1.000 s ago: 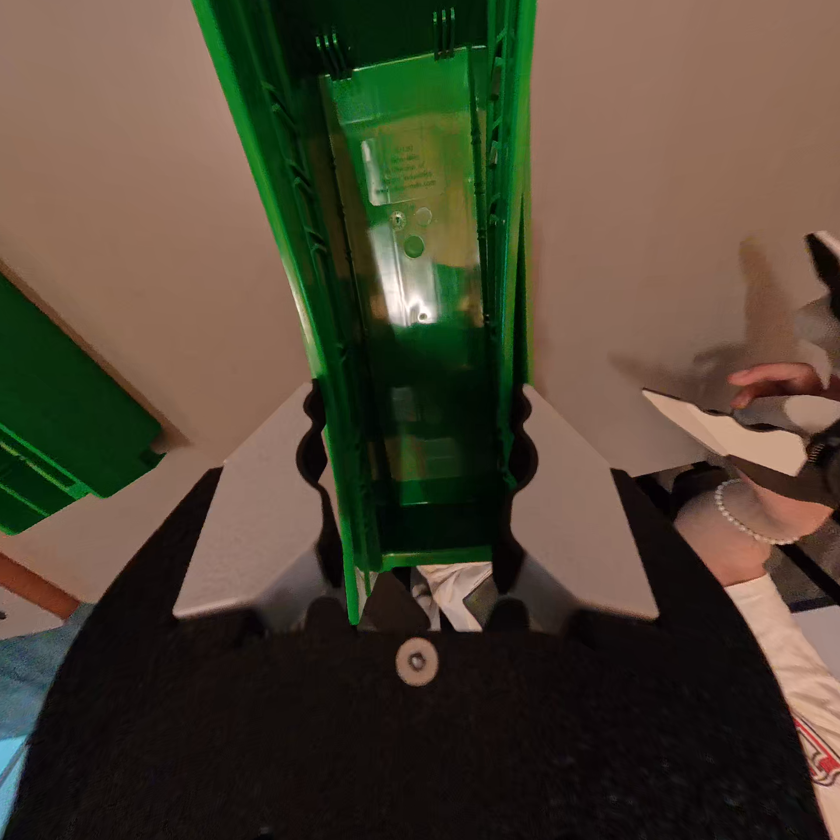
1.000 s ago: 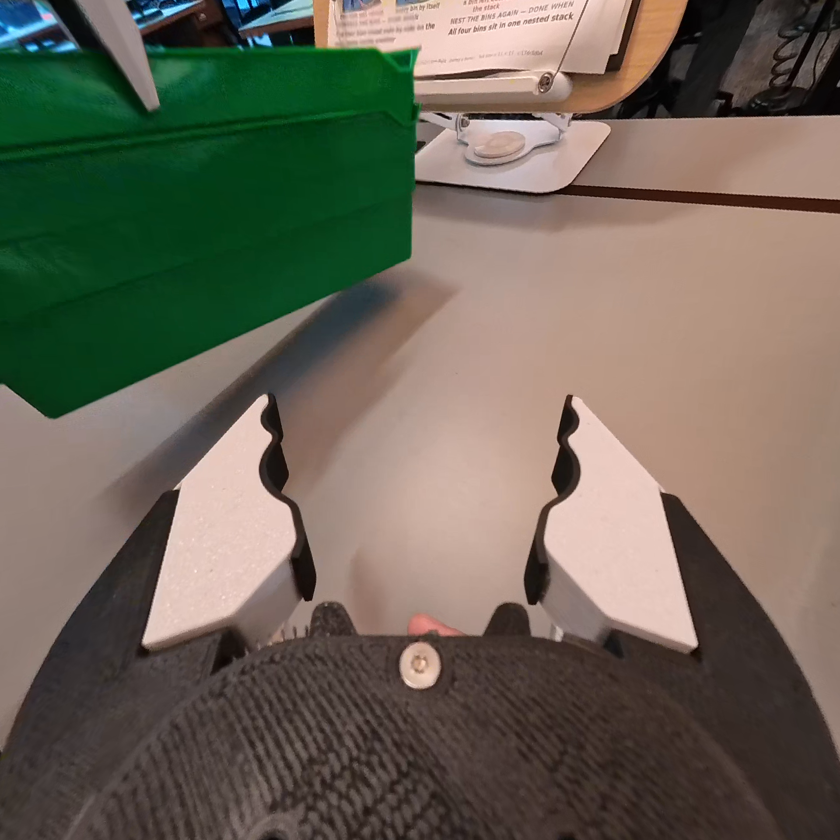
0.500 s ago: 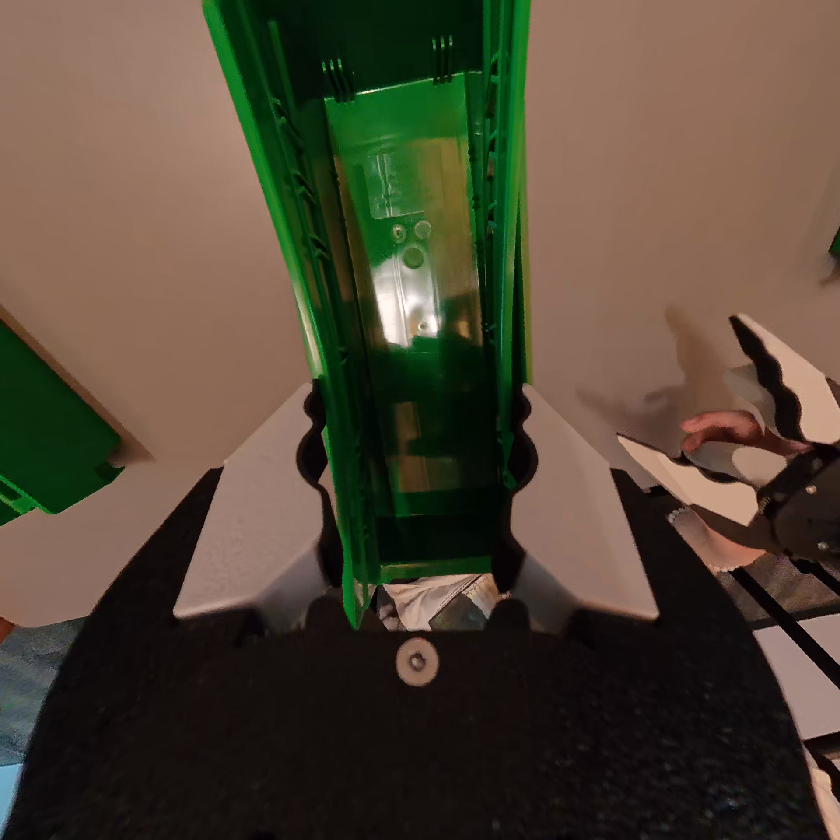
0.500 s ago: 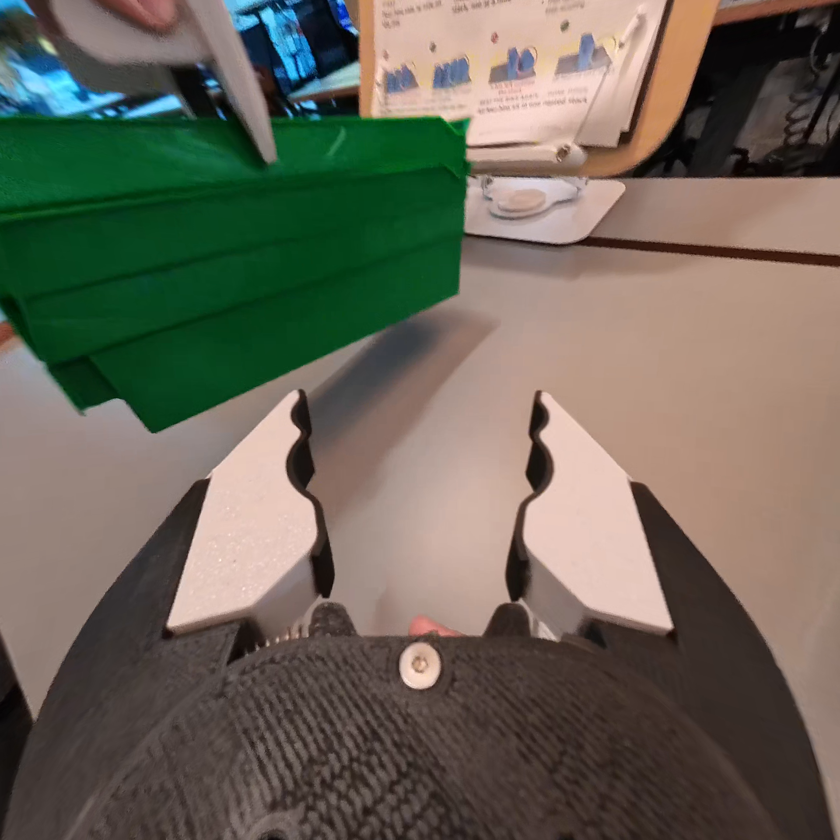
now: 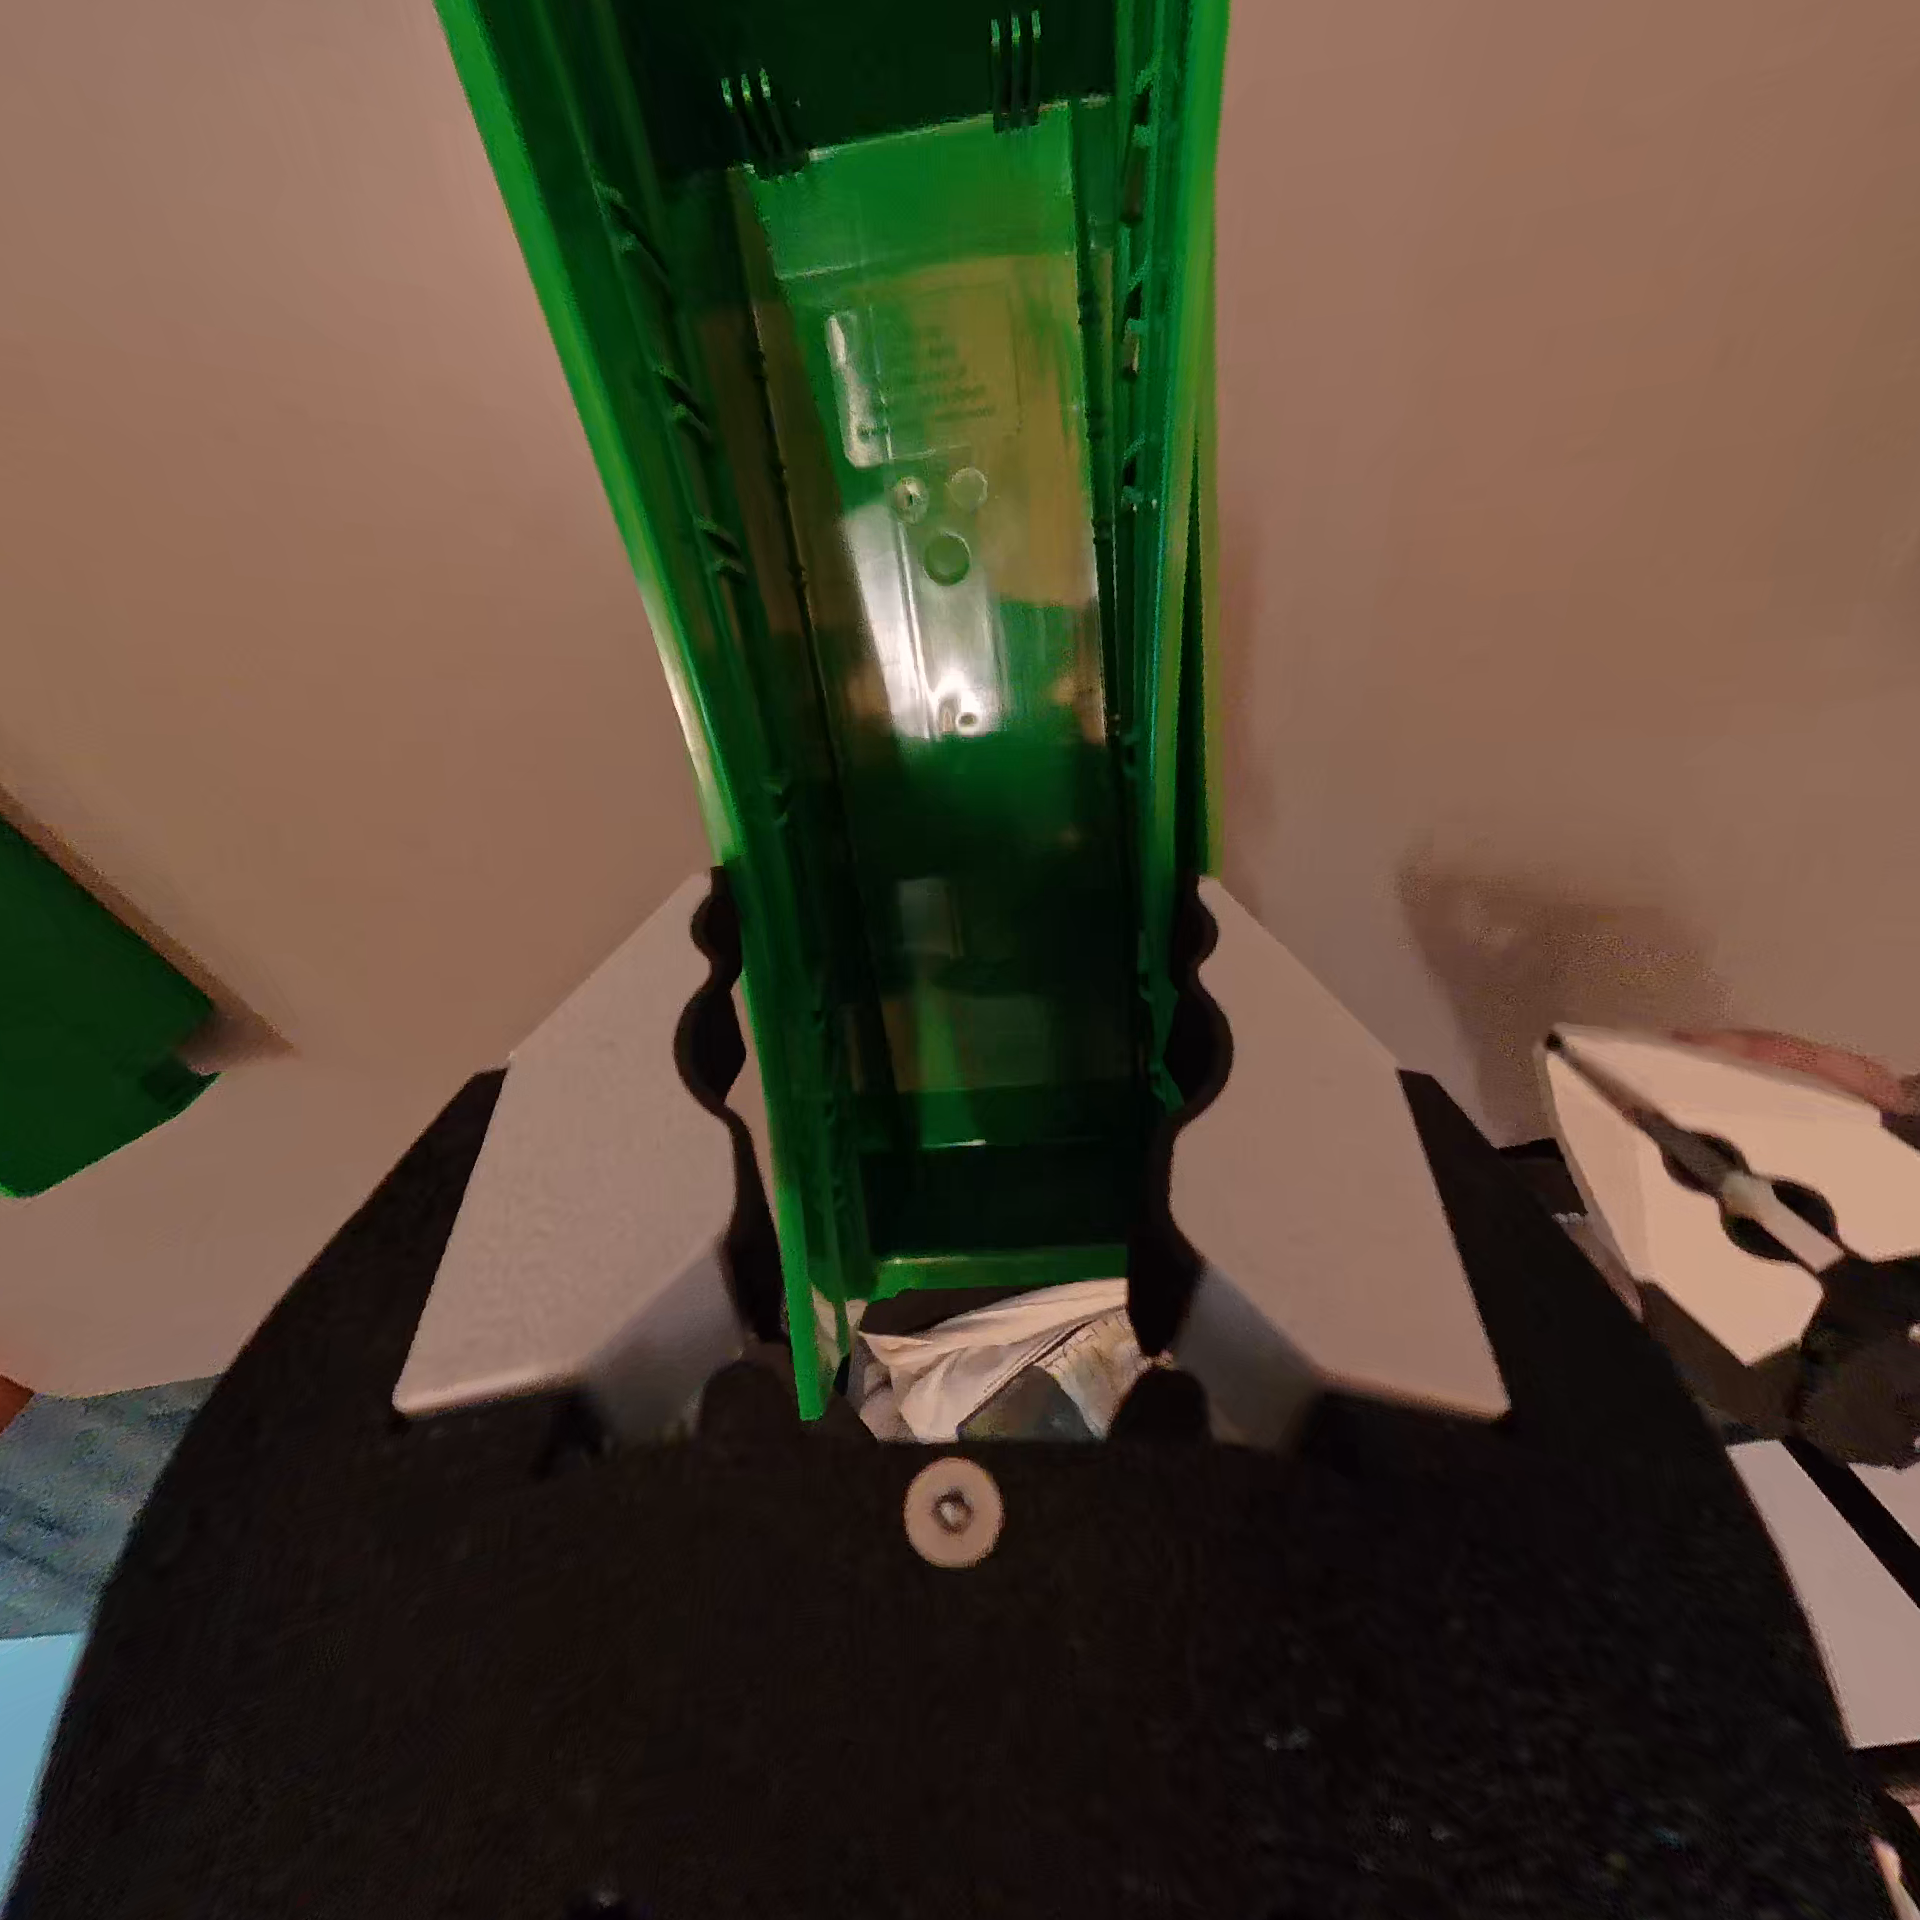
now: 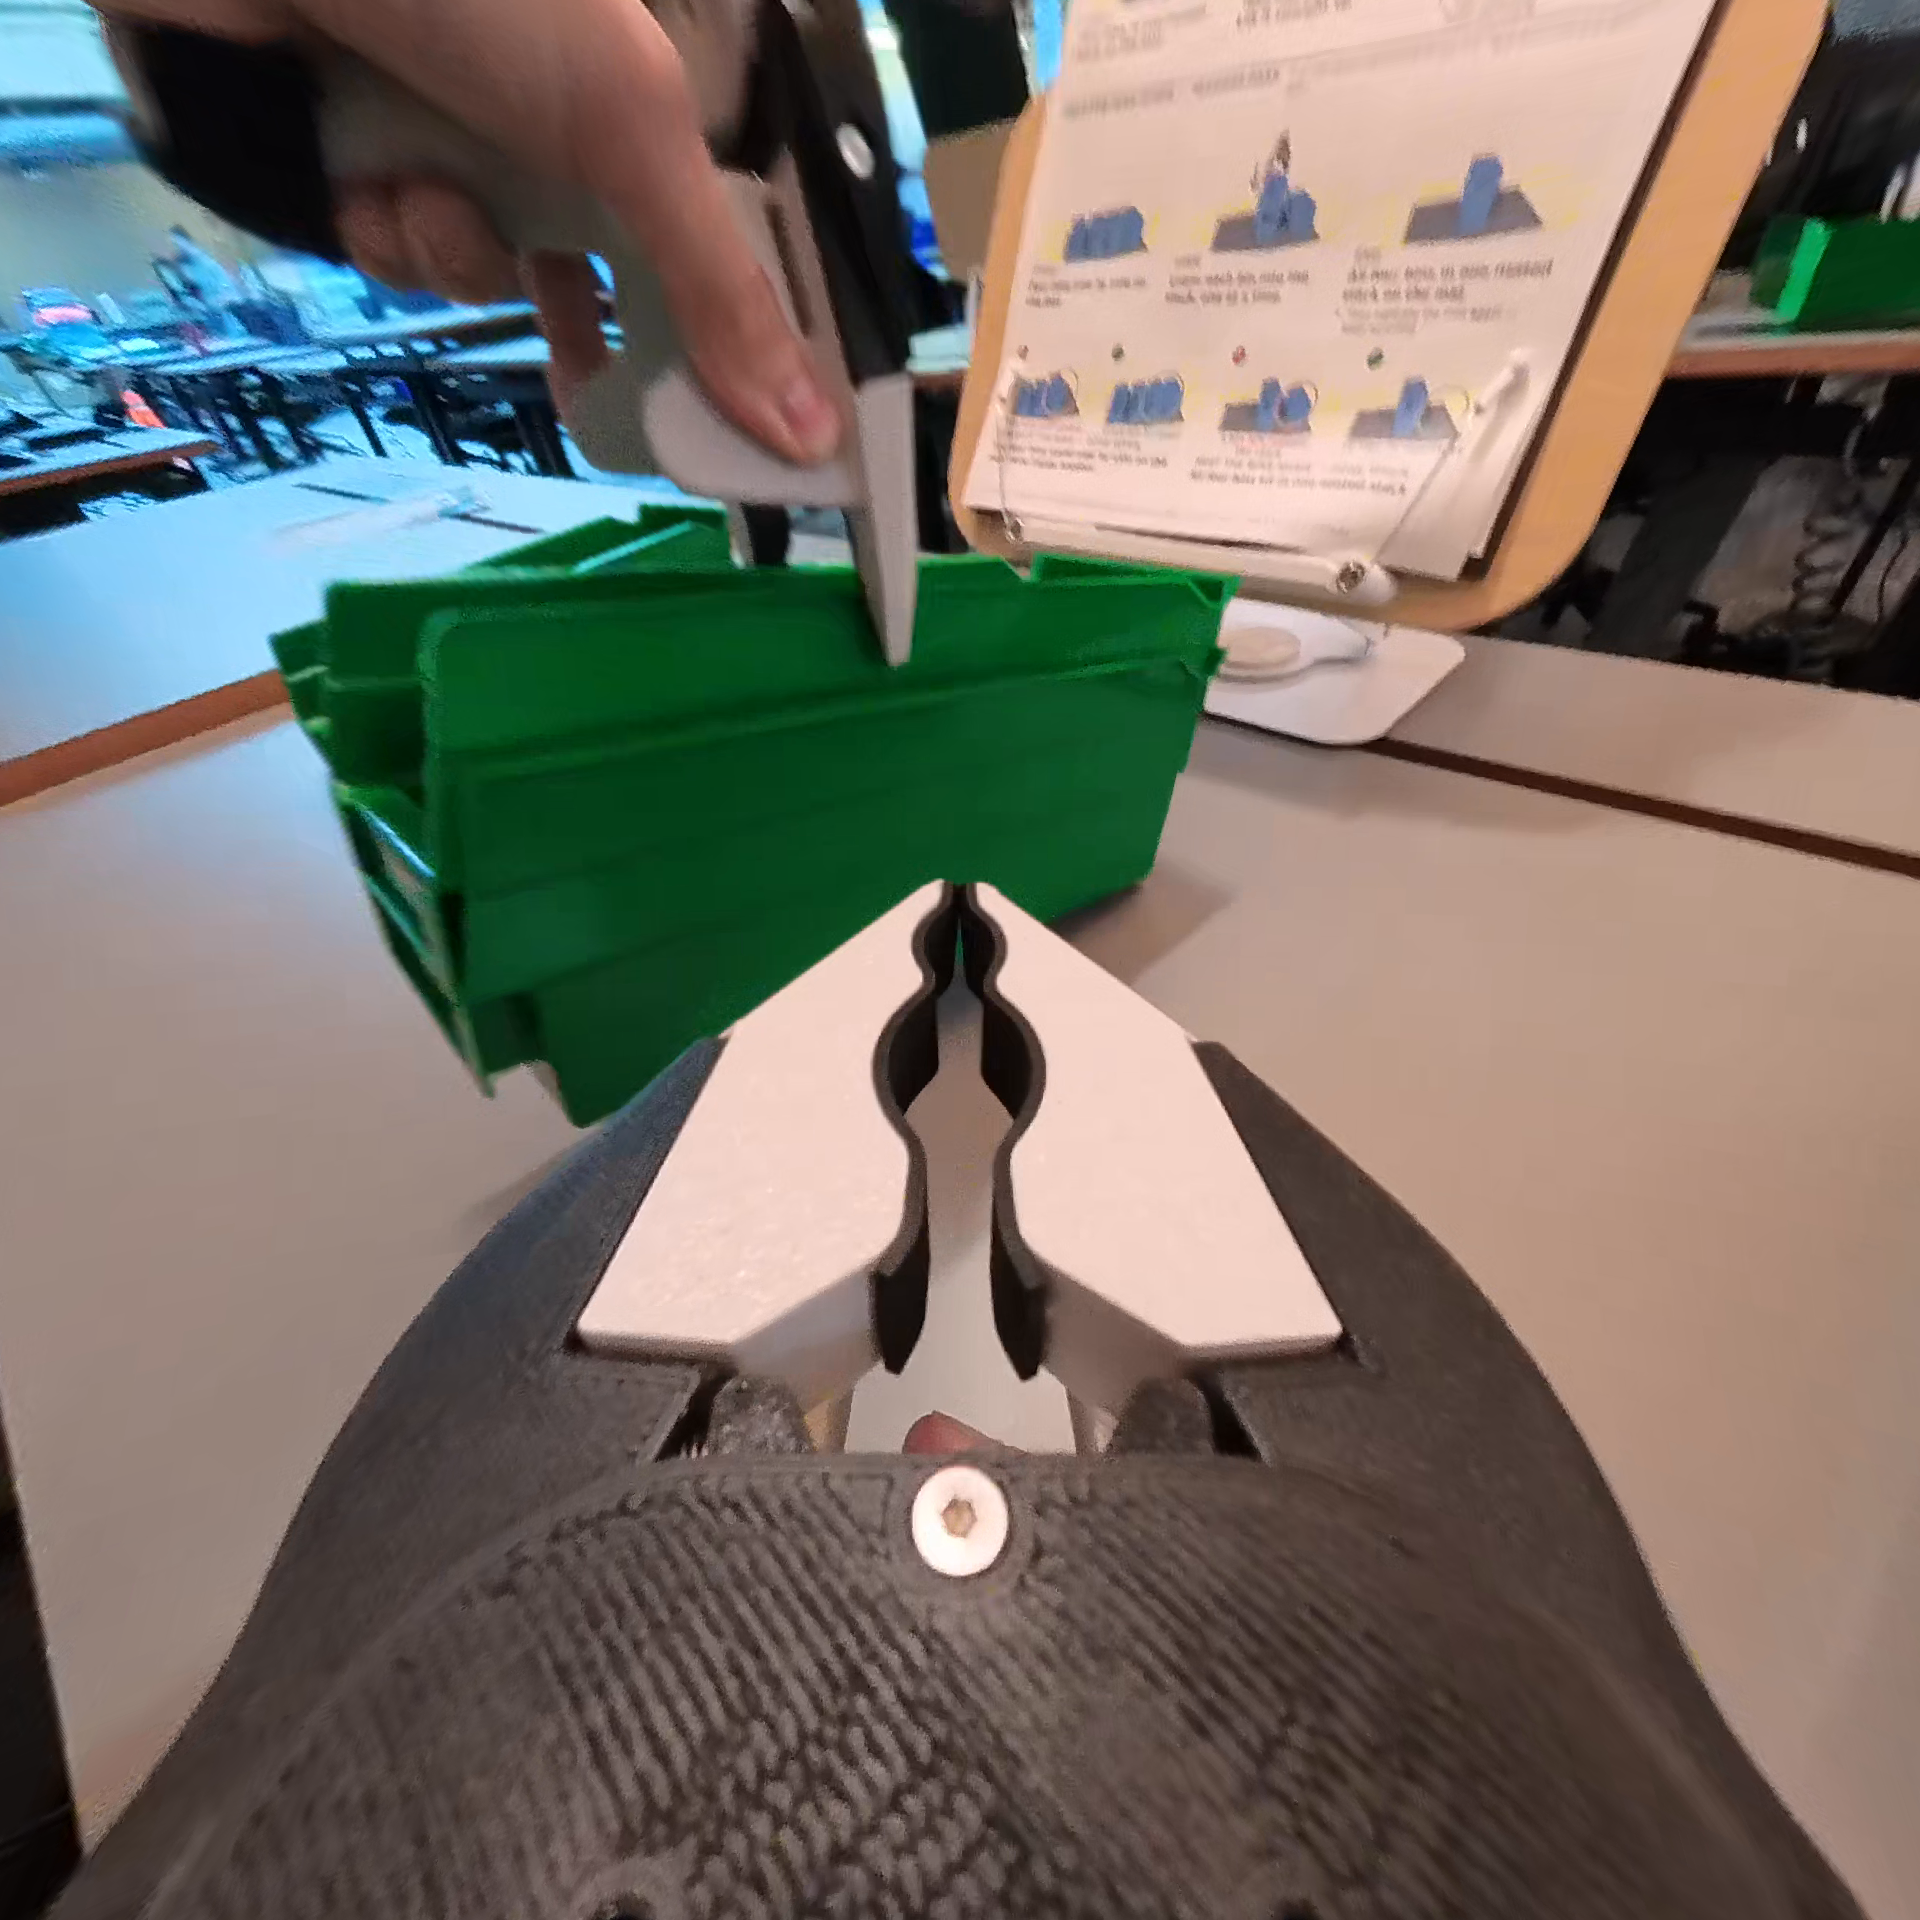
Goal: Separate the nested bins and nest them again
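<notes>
A stack of nested green bins (image 5: 966,623) fills the left wrist view, seen from above down its inside. My left gripper (image 5: 956,904) is shut across the stack, one finger on each long wall. In the right wrist view the same stack (image 6: 779,790) hangs tilted just above the grey table (image 6: 1507,1039), held at its top rim by the left gripper (image 6: 821,582) in a person's hand (image 6: 582,187). My right gripper (image 6: 956,899) is shut and empty, close in front of the stack's near wall. It also shows at the right edge of the left wrist view (image 5: 1714,1195).
Another green bin (image 5: 73,1018) lies on the table to the left of the stack, and shows behind it in the right wrist view (image 6: 592,551). An instruction board on a white stand (image 6: 1299,312) stands at the back right. The table's edge (image 6: 125,748) runs at the left.
My right gripper has gone from wide open to shut, empty. The stack in my left gripper has moved down towards the table and towards the middle of the right wrist view.
</notes>
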`<state>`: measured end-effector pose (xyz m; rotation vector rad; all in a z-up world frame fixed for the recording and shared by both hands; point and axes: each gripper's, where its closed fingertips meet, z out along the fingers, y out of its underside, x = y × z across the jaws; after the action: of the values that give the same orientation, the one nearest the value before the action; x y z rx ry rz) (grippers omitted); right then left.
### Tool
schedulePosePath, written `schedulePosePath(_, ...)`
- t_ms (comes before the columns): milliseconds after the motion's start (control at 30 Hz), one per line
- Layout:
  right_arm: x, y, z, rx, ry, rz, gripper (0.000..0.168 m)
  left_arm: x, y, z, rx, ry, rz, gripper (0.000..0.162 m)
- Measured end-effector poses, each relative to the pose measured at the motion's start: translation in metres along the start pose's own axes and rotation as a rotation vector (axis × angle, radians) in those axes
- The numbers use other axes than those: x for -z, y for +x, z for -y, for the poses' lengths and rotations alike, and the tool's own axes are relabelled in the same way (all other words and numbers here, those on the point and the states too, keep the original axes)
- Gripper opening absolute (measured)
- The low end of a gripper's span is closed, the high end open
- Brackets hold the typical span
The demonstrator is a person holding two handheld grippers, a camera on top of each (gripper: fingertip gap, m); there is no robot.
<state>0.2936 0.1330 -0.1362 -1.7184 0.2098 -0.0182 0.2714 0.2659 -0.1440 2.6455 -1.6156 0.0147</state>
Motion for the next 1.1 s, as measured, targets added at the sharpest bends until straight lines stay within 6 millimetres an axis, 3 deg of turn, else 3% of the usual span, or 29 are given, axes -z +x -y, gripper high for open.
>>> schedulePosePath(233,-0.002,-0.031,0.019,0.139,0.118,0.056,0.0,-0.015,0.014,-0.005,0.001,-0.032,0.016,0.083)
schedulePosePath(467,-0.021,-0.033,-0.003,0.481,-0.009,-0.132,0.0,-0.019,0.029,-0.006,-0.008,-0.042,0.008,0.083)
schedulePosePath(600,-0.026,-0.044,0.002,0.422,0.06,-0.126,0.0,-0.023,0.031,-0.008,-0.014,-0.05,0.021,0.083)
schedulePosePath(733,-0.033,-0.035,-0.016,0.435,-0.023,-0.169,0.0,-0.027,0.033,-0.012,-0.011,-0.058,0.009,0.083)
schedulePosePath(1100,-0.039,-0.033,-0.032,0.496,-0.114,-0.175,0.0,-0.029,0.032,-0.017,-0.032,-0.085,0.054,0.085)
